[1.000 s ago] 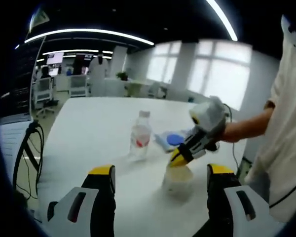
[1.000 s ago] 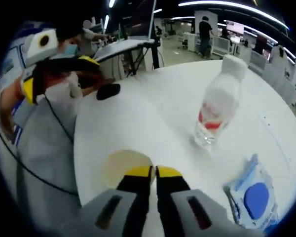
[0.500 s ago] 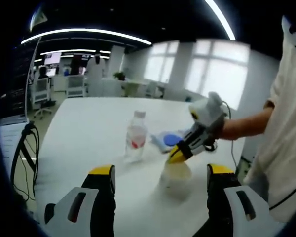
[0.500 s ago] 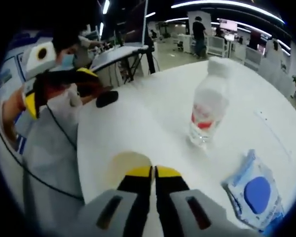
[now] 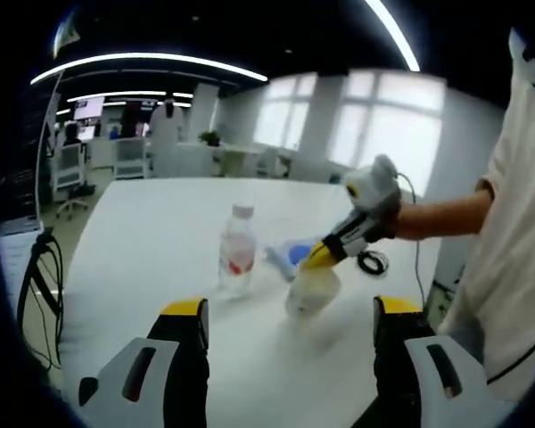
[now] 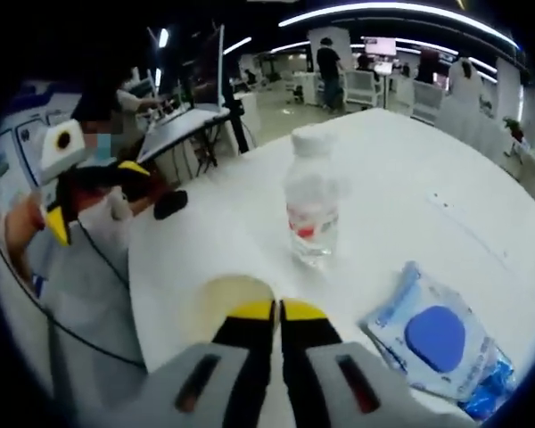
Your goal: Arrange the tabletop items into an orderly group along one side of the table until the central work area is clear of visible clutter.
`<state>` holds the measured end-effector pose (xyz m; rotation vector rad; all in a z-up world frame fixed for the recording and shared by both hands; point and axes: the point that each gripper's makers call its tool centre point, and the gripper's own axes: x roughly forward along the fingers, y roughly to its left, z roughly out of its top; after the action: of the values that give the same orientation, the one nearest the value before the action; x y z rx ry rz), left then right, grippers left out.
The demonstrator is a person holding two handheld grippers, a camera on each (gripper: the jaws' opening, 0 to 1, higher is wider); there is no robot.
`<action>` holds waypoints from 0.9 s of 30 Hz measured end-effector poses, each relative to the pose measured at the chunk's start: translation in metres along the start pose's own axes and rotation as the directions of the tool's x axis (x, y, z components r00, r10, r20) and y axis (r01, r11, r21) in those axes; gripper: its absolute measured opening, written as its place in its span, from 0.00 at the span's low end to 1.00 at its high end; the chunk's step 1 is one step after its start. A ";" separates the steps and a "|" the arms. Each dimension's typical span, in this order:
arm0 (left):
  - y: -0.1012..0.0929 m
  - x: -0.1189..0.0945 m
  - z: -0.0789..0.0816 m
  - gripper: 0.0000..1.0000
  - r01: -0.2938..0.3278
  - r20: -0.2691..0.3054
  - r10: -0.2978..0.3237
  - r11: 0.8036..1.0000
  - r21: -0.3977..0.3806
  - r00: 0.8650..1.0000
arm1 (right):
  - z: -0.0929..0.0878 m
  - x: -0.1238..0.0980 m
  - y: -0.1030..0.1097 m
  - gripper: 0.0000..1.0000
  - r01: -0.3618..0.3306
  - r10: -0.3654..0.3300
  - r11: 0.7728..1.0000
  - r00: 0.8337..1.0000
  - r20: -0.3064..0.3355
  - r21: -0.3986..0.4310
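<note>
Three items sit on the white worktop point(image 5: 143, 232). My right tongs point(image 6: 278, 312) pinch the rim of the translucent plastic cup point(image 5: 310, 291), near the clear water bottle point(image 6: 313, 210) and blue wipes packet point(image 6: 435, 341); left tongs point(image 5: 290, 316) gape empty. Next I'd carry the cup sideward.

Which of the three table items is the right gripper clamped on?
The cup: the right gripper pinches its rim, while the bottle and blue packet stand free.

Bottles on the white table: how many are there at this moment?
1. A clear water bottle with a red label stands upright on the white table, left of the cup held by the right gripper. Nothing suggests another is hidden.
</note>
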<state>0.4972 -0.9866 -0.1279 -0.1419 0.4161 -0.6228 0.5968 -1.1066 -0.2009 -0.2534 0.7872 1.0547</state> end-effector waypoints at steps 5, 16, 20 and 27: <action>-0.002 0.003 0.001 0.72 0.008 -0.002 -0.008 1.000 0.003 1.000 | 0.007 -0.005 -0.012 0.00 0.025 -0.025 1.000 1.000 0.016 0.007; -0.002 0.009 0.001 0.72 0.019 -0.015 -0.019 1.000 0.002 1.000 | 0.025 -0.003 -0.042 0.00 0.057 -0.059 0.998 0.998 0.036 0.036; 0.001 0.012 0.001 0.72 0.018 -0.022 -0.018 1.000 -0.001 1.000 | 0.029 0.003 -0.053 0.00 0.063 -0.064 0.997 0.997 0.033 0.039; 0.009 0.018 0.000 0.72 0.015 -0.029 -0.015 1.000 -0.012 0.999 | 0.035 0.016 -0.071 0.00 0.070 -0.071 0.996 0.997 0.024 0.049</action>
<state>0.5153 -0.9895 -0.1360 -0.1478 0.4474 -0.6376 0.6775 -1.1119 -0.1991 -0.2241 0.7741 0.9699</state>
